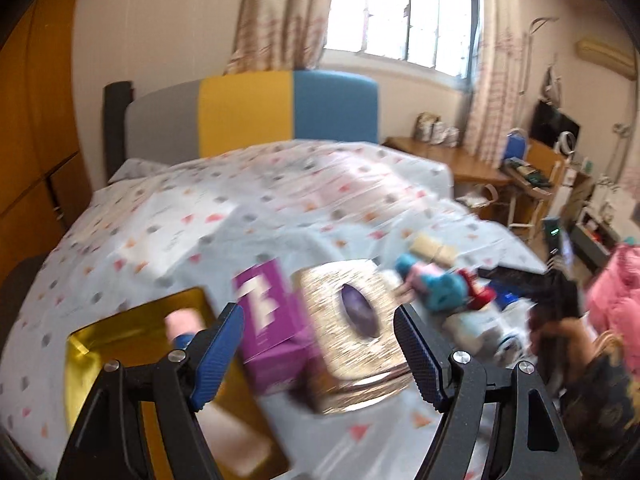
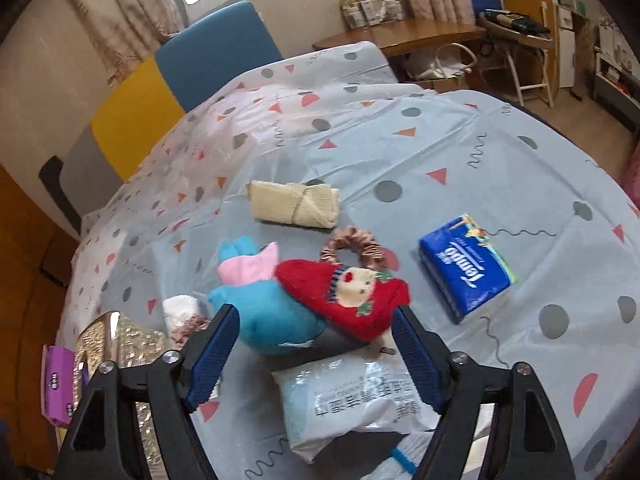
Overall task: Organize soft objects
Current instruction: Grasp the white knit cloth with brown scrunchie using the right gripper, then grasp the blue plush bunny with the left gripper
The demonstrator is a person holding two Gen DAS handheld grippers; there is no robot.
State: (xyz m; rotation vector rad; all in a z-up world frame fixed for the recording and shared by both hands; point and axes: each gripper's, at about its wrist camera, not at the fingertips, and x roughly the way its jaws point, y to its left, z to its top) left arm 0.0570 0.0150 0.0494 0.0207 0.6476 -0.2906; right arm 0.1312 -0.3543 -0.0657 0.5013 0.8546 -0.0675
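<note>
Left gripper point(image 1: 318, 344): jaws apart, nothing clamped; view motion-blurred. Beyond the tips, a gold-glitter tissue box point(image 1: 352, 320) with oval slot, touching a purple carton point(image 1: 268, 320); an open gold tin point(image 1: 116, 344) sits at lower left.

Right gripper point(image 2: 314, 350): jaws apart, pads touching nothing.

Soft items clustered on the glossy patterned bedspread point(image 2: 440, 140): blue-pink plush point(image 2: 260, 300), fuzzy red knit piece point(image 2: 352, 296), satin scrunchie point(image 2: 356, 248), rolled ribbed cream cloth point(image 2: 296, 204), crinkly white packet point(image 2: 352, 404). Blue Tempo tissue pack point(image 2: 466, 266) lies apart, with bare sheet around it.
</note>
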